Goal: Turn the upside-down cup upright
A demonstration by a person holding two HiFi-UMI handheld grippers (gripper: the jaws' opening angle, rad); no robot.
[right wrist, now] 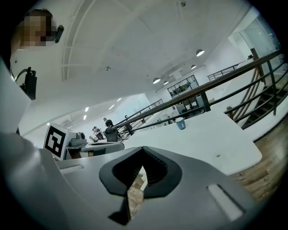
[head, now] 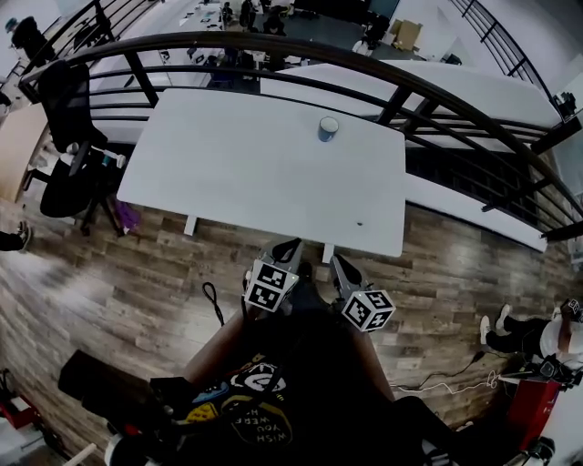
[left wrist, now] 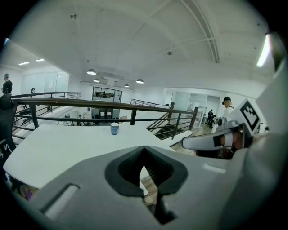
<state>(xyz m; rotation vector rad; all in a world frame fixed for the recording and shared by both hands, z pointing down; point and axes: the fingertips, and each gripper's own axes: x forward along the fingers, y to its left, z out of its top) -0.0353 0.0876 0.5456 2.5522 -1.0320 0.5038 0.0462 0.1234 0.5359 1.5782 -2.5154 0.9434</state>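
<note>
One cup (head: 328, 128), one table (head: 246, 173), one chair (head: 66, 109), two grippers (left gripper (head: 290, 250), right gripper (head: 342, 266)).

place: open-plan office mezzanine | evidence: white desk (head: 255, 164), black office chair (head: 64, 105), railing (head: 273, 47), workstations below (head: 228, 14)

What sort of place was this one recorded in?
Probably an upper gallery in an open-plan office or lab: a white table stands against a dark railing, an office chair sits beside it, and occupied desks show on the level below.
</note>
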